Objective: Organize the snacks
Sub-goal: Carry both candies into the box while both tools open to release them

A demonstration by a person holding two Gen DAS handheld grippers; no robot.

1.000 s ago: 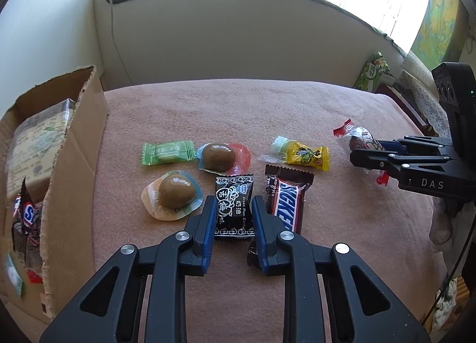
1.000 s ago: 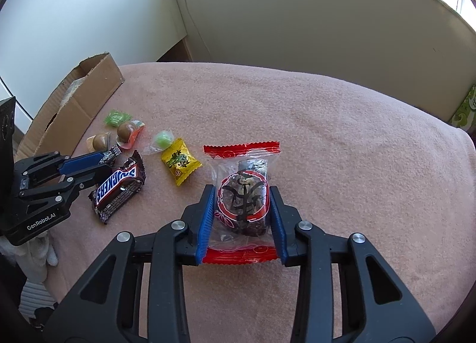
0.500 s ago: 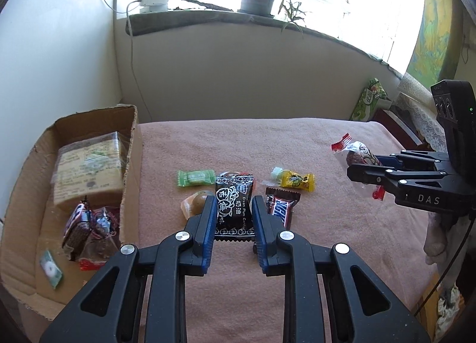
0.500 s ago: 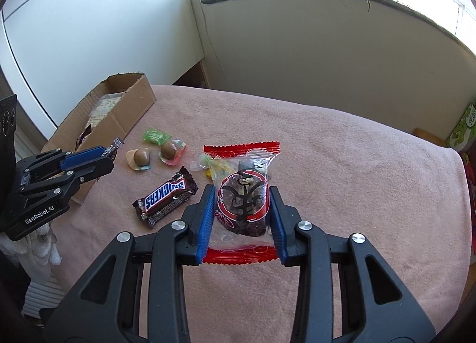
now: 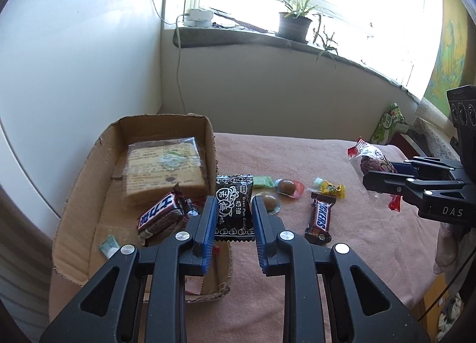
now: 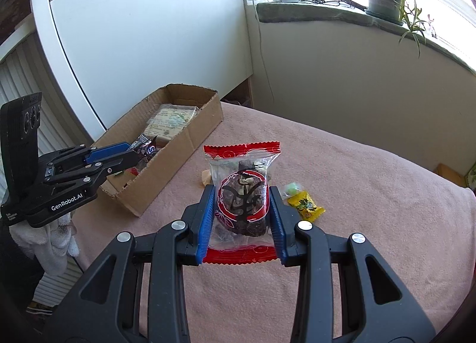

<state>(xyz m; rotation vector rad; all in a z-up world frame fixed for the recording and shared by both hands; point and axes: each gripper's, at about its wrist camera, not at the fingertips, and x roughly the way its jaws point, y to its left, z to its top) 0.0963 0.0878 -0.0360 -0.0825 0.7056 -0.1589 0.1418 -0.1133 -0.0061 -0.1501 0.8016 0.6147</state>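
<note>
The black plum-candy packet [image 5: 235, 209] is clamped flat between the left gripper's [image 5: 233, 221] narrow jaws, held in the air just above the near right wall of the cardboard box [image 5: 74, 218]. The right gripper [image 6: 241, 215] pinches a red-edged clear packet with a dark cake [image 6: 241, 194], in the air above the pink cloth [image 6: 342, 164]. This looks like the carry step: next, each packet must pass over the box wall before release, while the Snickers bar [image 5: 319, 219] and small sweets wait on the cloth.

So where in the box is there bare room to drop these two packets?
The cardboard box has bare floor along its left wall and at the near left corner, around the small green sachet. The far end is filled by the wrapped cake block; the Snickers bar crowds the near right.
</note>
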